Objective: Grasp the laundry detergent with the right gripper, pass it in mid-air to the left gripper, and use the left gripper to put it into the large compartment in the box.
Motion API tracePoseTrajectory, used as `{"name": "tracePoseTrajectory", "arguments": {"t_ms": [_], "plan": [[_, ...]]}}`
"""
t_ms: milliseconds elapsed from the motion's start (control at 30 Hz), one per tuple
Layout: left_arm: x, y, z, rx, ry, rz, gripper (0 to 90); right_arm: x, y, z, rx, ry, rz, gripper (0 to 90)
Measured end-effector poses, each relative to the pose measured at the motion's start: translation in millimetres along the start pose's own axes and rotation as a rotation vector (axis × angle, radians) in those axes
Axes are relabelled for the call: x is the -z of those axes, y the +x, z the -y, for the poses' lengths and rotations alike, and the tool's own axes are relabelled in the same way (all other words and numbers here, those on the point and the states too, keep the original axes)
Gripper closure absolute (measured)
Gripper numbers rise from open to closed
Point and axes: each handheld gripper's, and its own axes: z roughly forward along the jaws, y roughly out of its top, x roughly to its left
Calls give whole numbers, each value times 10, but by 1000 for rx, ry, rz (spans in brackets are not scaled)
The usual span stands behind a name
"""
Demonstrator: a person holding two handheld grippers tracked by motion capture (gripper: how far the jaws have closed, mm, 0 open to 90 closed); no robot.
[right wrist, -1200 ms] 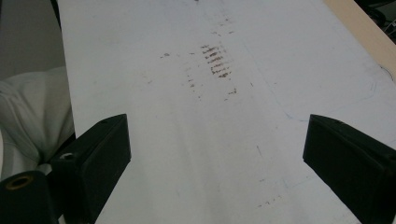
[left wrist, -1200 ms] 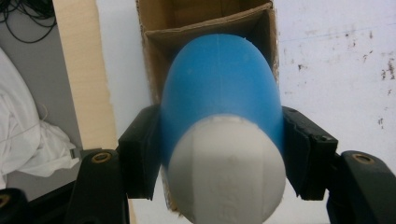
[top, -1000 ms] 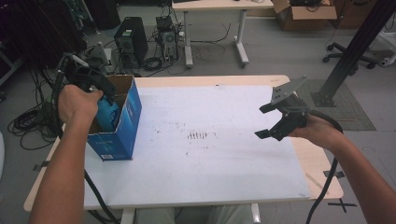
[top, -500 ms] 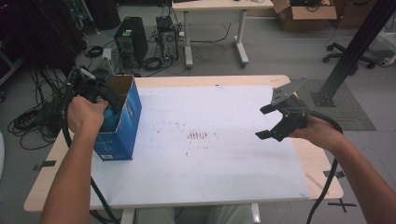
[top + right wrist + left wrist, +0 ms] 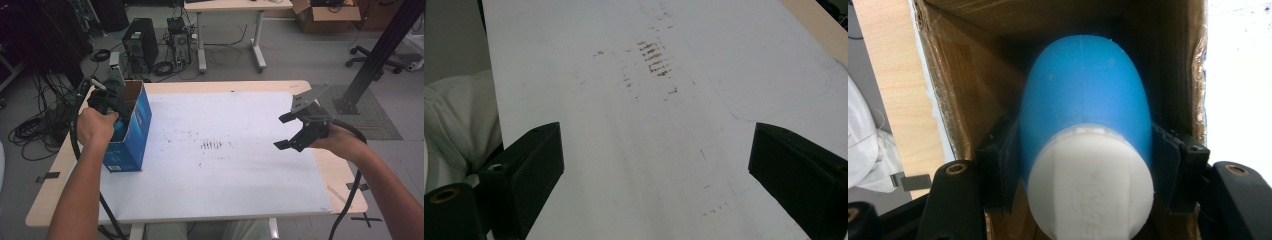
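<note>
A blue bottle (image 5: 1085,95) with a white cap (image 5: 1090,185) is clamped between the two black jaws of my left gripper (image 5: 1083,150), cap end toward the camera. The bottle points down into an open blue cardboard box (image 5: 131,132) that stands upright at the table's left side; its brown inner walls (image 5: 973,75) surround the bottle. In the high view my left gripper (image 5: 112,107) sits at the box's open top, with the hand covering much of it. My right gripper (image 5: 285,131) hovers open over the white sheet (image 5: 624,100) at the right, nothing between its jaws.
The white sheet (image 5: 225,180) covers most of the wooden table (image 5: 55,185) and has a patch of dark smudges (image 5: 212,145) at its middle. Beyond the far edge are computer towers (image 5: 137,42), cables and a second table (image 5: 230,5) on the floor.
My left hand has sunk, carrying the blue bottle deeper into the box. The right hand and its gripper have stayed where they were.
</note>
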Motion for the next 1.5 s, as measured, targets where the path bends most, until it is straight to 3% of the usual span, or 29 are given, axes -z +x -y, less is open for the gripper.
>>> {"name": "tracePoseTrajectory", "arguments": {"t_ms": [300, 500, 733, 967, 1267, 1500], "plan": [[-7, 44, 10, 9, -6, 19, 377, -30, 3, 10, -4, 5, -6, 71], [-3, 88, 30, 15, -22, 55, 363, -23, 11, 15, -7, 8, -6, 71], [6, 81, 33, 13, -26, 42, 305, -25, 26, 24, -7, 10, -8, 71], [57, 90, 38, 16, -42, 56, 259, -14, 24, 29, -7, 10, -6, 71], [226, 108, 45, 28, -68, 67, 223, -7, 28, 19, -5, 10, -5, 71], [422, 99, 84, 8, -89, 68, 190, 29, 39, 1, -1, 8, 1, 72]]}}
